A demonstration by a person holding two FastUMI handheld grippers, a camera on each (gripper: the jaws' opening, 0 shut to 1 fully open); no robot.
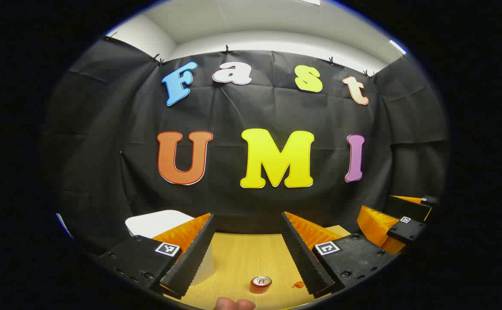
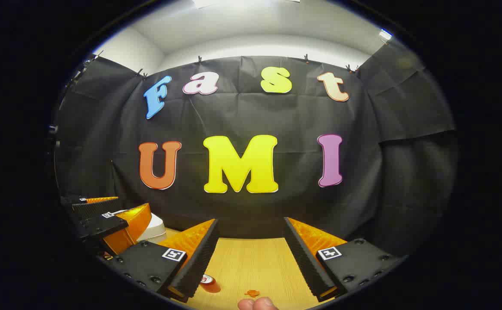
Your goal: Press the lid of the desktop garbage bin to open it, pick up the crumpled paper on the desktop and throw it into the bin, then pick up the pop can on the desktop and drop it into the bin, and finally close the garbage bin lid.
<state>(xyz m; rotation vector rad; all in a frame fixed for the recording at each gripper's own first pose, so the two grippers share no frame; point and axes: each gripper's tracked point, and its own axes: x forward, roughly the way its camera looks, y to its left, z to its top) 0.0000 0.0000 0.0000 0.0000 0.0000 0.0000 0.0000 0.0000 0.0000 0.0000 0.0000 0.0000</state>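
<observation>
The bin (image 1: 158,224) sits lid-down at your left, the pop can (image 1: 260,284) upright mid-bench (image 1: 242,258) (paper scrap (image 1: 298,284) just beside). Both grippers, left (image 1: 246,254) and right (image 2: 251,258), gape empty; press off-centre and the bin may skid.

Left hand-held gripper (image 1: 246,254): dark screwed mounts, square black-and-white markers, ribbed finger faces. Right hand-held gripper (image 2: 251,258): same build.

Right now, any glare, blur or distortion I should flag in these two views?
Left gripper view: strong fisheye bending, sharp focus, can top glints. Right gripper view: same bending, ceiling light blown out at top, can dim and half hidden behind the right tool's finger.
</observation>
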